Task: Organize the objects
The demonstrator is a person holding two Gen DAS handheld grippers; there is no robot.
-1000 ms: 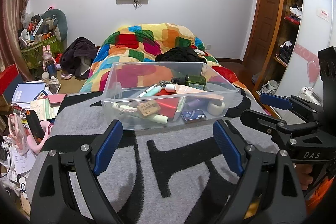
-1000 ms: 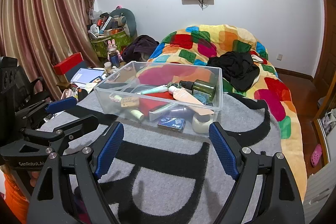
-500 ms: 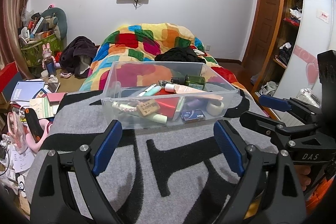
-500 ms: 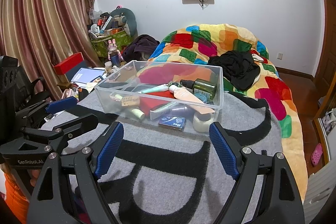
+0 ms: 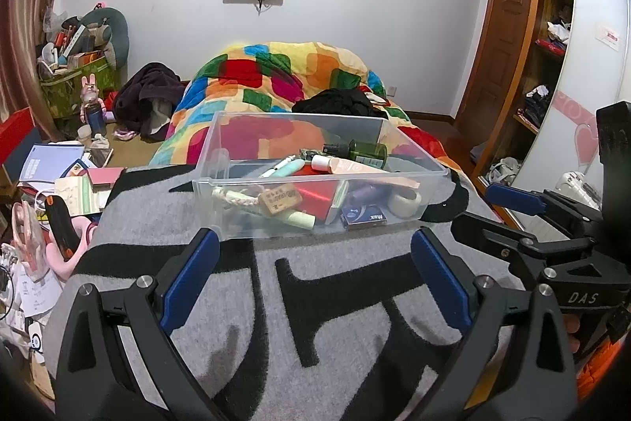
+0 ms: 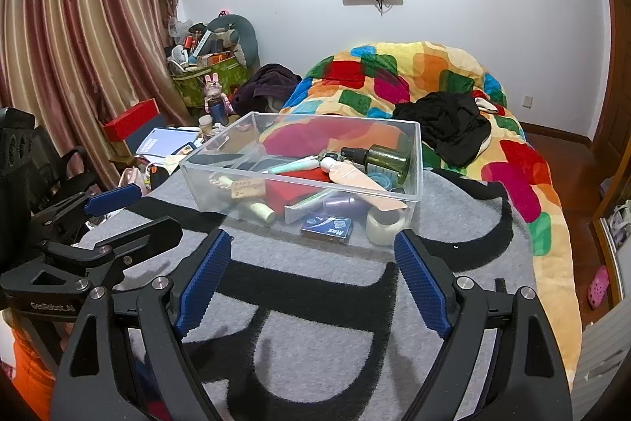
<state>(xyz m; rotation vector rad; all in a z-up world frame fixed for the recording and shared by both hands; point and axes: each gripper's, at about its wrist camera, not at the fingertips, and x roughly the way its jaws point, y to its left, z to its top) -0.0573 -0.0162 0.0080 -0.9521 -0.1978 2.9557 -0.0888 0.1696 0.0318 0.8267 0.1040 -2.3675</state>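
Grey blanket (image 5: 339,263) with broad black lettering covers the near end of a bed and forms the working surface in both wrist views; a patchwork quilt (image 6: 426,73) fills the far end.

Left gripper (image 5: 313,275): I see its blue-padded jaws standing wide, with only blanket between them. They have just been opening further, and nothing is held. Right gripper (image 6: 311,279): jaws also wide apart and empty, hovering above the blanket. Each tool appears at the edge of the other's view, so I judge the two to be side by side at about the same standoff.

Clear plastic bin (image 5: 394,184): it rests on the blanket directly ahead of both grippers, just beyond the fingertips and not touched by either. Its long axis runs across my line of approach, with the long near wall facing the tongs. In the left view the bin sits centred to slightly right. In the right view (image 6: 221,180) it sits centred to slightly left. I judge neither hand clearly nearer.

Contents: a dark green bottle (image 6: 384,160) lies toward the back right, a pink tube (image 6: 355,178) slants across the middle, a blue Max box (image 6: 327,227) and a tape roll (image 6: 384,221) lie against the near wall, and a wooden tag (image 5: 278,200) lies near the left front.
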